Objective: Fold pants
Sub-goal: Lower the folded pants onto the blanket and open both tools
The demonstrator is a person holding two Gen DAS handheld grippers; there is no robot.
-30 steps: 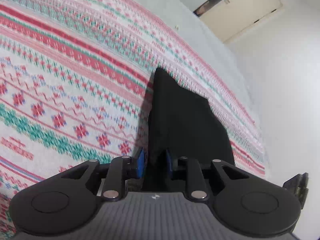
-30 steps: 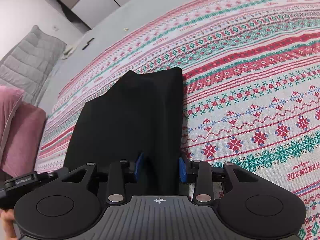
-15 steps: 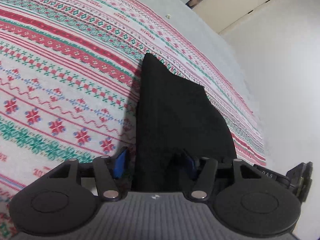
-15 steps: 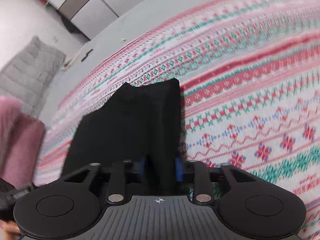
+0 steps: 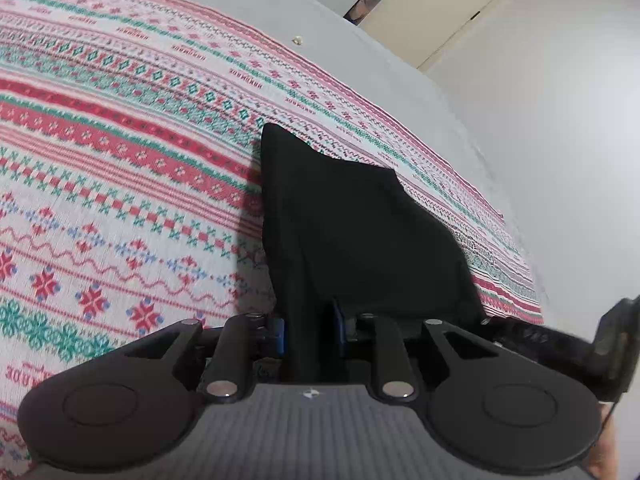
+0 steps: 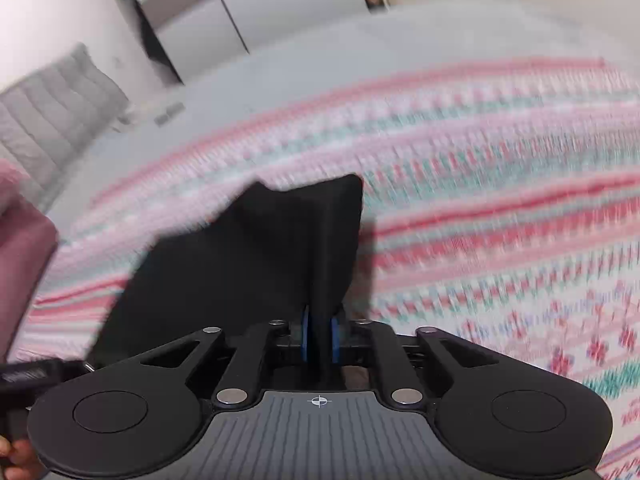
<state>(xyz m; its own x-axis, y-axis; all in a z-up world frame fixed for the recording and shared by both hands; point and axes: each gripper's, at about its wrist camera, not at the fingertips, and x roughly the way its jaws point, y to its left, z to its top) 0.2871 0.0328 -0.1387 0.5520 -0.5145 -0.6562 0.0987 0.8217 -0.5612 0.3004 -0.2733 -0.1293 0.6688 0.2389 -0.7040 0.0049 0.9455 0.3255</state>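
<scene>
Black pants (near edge lifted) hang clamped in both the left hand-held gripper and right hand-held gripper above a patterned blanket.

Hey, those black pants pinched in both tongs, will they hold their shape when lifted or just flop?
Probably flop: the pants already drape and crease between the left tongs and right tongs. Likely light, since two small pinches hold them.
</scene>
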